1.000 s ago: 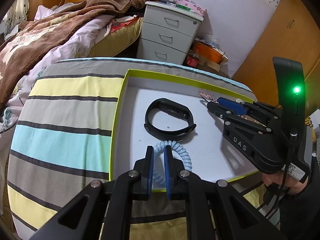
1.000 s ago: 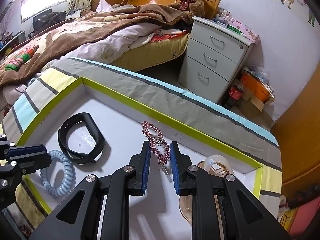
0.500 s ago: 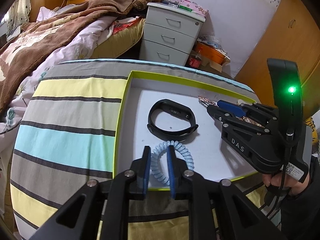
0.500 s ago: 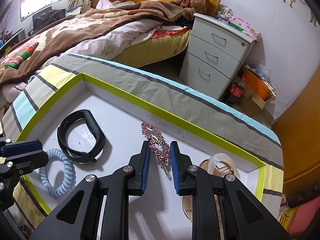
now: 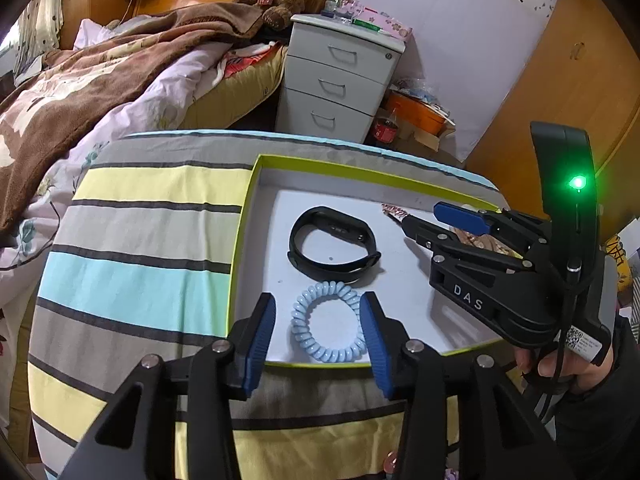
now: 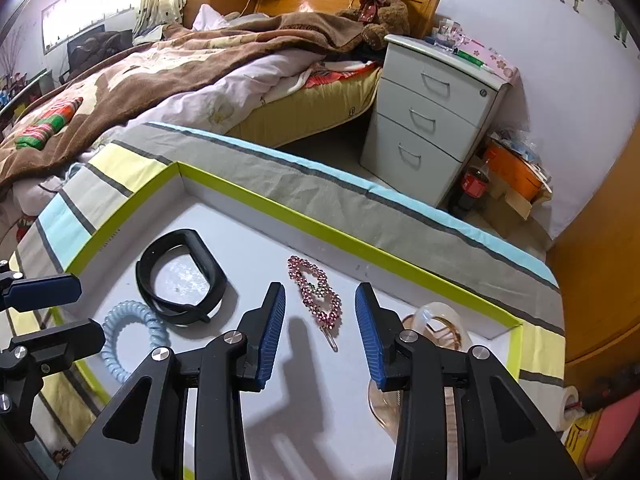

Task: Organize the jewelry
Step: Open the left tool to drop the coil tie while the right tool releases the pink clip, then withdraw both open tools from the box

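A white tray with a lime-green rim (image 5: 320, 166) lies on the striped cloth. In it are a black wristband (image 5: 340, 270), a pale blue coil hair tie (image 5: 332, 354) and a pink rhinestone hair clip (image 6: 308, 276). My left gripper (image 5: 317, 298) hovers over the coil tie, which lies flat between the pads without touching them; the jaws are opening. My right gripper (image 6: 320, 292) straddles the hair clip, its pads apart from the clip and its jaws opening too. An amber see-through piece (image 6: 436, 320) sits partly hidden behind the right finger.
The striped cloth (image 5: 152, 240) surrounds the tray on the table. Beyond it are a bed with a brown blanket (image 6: 180, 72), a grey three-drawer nightstand (image 6: 432, 120), a cola bottle (image 6: 474, 184) and an orange tub (image 6: 516, 172) on the floor.
Both grippers' jaws have spread apart. The left one has let go of the coil tie, and the right one has let go of the hair clip; both pieces now lie in the tray.
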Available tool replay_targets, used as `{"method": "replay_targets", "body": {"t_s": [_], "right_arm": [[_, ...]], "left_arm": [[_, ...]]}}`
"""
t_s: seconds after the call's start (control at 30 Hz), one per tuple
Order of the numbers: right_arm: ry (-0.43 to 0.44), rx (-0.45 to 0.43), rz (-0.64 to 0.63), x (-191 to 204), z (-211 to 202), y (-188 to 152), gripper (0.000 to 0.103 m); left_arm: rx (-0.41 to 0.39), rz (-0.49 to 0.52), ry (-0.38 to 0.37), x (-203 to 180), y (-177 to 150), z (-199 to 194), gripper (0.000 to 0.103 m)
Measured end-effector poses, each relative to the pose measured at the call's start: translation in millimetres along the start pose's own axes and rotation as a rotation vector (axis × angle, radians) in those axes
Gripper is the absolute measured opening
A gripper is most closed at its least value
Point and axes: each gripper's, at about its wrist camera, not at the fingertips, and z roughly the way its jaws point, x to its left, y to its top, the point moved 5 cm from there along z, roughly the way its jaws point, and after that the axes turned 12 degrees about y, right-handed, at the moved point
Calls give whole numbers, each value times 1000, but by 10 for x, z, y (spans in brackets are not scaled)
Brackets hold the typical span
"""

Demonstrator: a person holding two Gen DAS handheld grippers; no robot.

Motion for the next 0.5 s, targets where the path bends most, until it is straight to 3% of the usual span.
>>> {"method": "replay_targets", "body": {"t_s": [0.5], "right_arm": [[35,-96,52,185,-537,-167,38]], "left_arm": [[-54,-3,12,29,-128,-362,62]]}}
